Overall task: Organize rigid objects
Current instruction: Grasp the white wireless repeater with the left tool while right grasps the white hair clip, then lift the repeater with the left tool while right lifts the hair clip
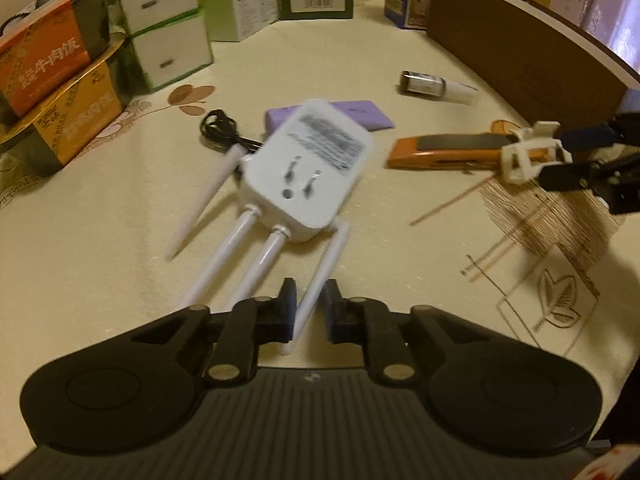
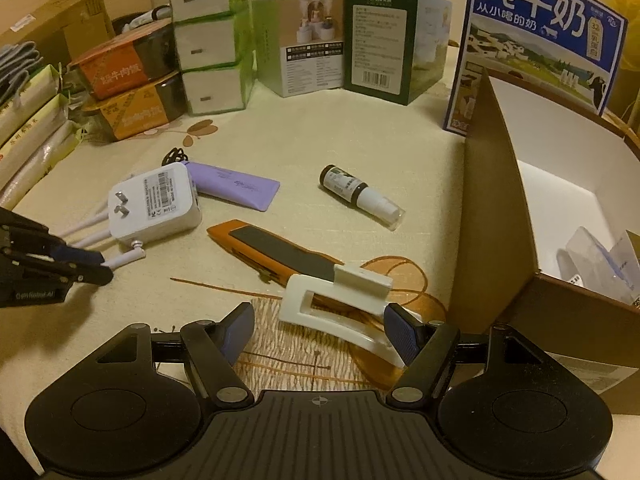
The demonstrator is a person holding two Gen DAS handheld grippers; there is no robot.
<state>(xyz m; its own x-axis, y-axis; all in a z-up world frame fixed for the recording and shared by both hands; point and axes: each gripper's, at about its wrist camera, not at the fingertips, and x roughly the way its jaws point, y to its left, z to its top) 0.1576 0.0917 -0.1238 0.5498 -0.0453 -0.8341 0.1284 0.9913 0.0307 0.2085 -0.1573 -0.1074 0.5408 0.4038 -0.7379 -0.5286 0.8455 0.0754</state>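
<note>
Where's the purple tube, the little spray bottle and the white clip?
purple tube [image 2: 236,187], right wrist view, flat middle.
spray bottle [image 2: 362,197], right wrist view, its label.
white clip [image 2: 340,300], right wrist view, top bar.

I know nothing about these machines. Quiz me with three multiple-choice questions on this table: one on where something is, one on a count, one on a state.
1. Where is the spray bottle?
A. inside the brown box
B. lying on the tablecloth
C. on top of the stacked boxes

2. How many antennas does the white plug-in device have?
A. two
B. four
C. six

3. How do the jaws of the right gripper stand?
A. shut with nothing in them
B. wide open, with the white clip between them
C. shut on the spray bottle

Answers:
1. B: it lies on its side on the cloth, outside the box.
2. B: the left wrist view shows four white rods.
3. B: the pads stand far apart on either side of the clip.
</note>
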